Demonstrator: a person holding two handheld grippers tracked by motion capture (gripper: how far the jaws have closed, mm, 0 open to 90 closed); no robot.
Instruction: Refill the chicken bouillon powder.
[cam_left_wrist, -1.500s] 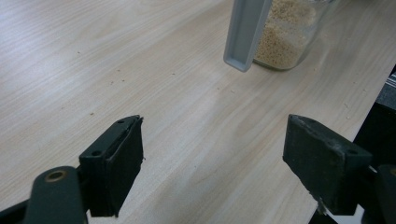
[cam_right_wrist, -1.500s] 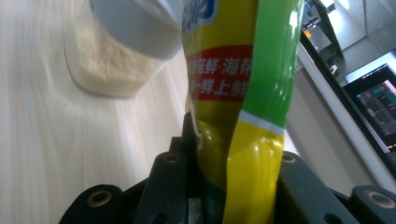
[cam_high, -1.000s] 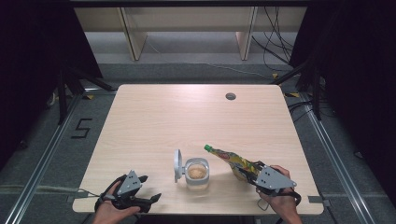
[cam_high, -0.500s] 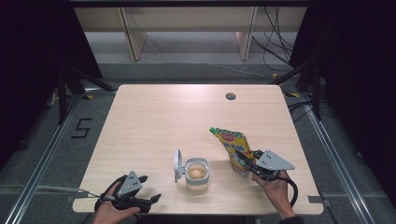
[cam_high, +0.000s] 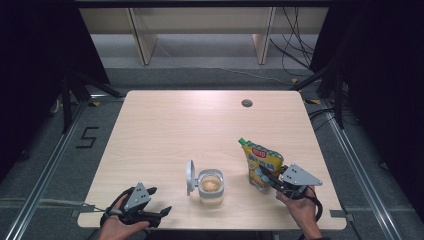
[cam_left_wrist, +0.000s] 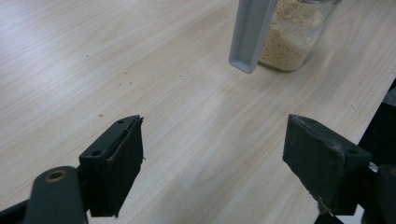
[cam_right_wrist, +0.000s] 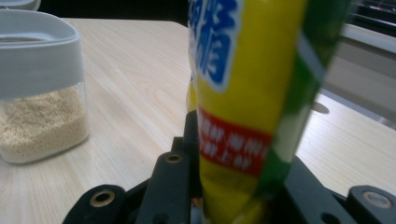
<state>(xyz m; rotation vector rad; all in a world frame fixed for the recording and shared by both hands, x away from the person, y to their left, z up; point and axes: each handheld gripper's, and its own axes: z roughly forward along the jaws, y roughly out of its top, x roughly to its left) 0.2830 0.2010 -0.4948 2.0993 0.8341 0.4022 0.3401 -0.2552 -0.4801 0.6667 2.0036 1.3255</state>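
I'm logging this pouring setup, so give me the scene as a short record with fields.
surface: wooden table
right gripper: shut on the yellow pouch, held about upright, right of the jar
left gripper: open, nothing between the jaws, resting near the table's front edge
jar: clear, part filled with pale grains, near the table's front
lid: grey, flipped open at the jar's left side

Yellow pouch with green edge, red band, blue lettering, clear jar of beige grains, pale grey lid, light woodgrain table, black grippers with grey plates.
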